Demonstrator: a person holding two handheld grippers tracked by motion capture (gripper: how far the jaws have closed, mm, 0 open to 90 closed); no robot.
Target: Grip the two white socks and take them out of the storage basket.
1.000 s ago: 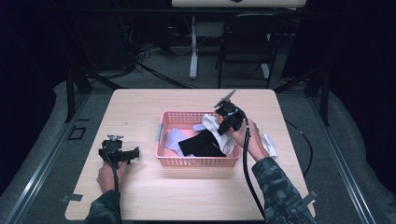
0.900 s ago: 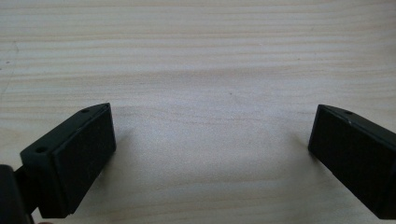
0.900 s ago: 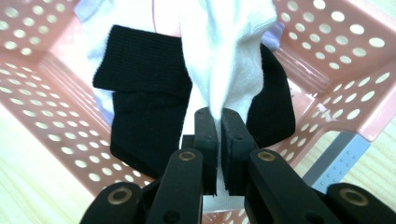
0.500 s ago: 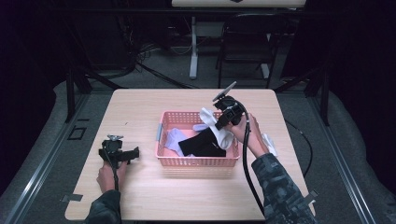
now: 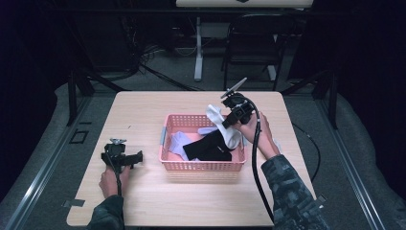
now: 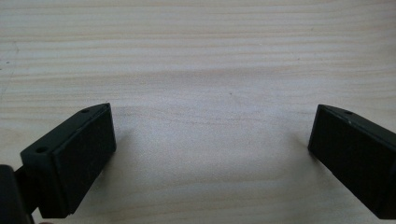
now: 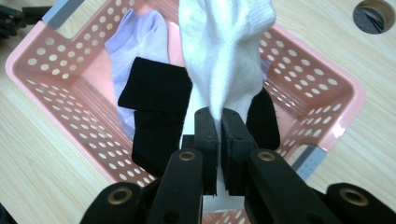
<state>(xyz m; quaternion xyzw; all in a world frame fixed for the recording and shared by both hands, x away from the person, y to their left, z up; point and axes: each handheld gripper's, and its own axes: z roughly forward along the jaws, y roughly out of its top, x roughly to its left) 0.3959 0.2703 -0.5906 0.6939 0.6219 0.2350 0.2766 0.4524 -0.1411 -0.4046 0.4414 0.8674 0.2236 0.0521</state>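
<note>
The right tongs (image 7: pixel 218 122) pinch a white knitted sock (image 7: pixel 224 51), holding it above the pink perforated plastic basket (image 7: pixel 322 88), where a black sock (image 7: pixel 156 105) and a lilac sock (image 7: pixel 135 39) lie. The left tongs (image 6: pixel 210 140) rest wide apart on the pale wooden worktop (image 6: pixel 201 56).

A: What has moved since the earlier frames?
B: The right gripper (image 5: pixel 229 120) has risen above the pink basket (image 5: pixel 201 165), lifting the white sock (image 7: pixel 224 56) clamped between its jaws, hanging higher.
</note>
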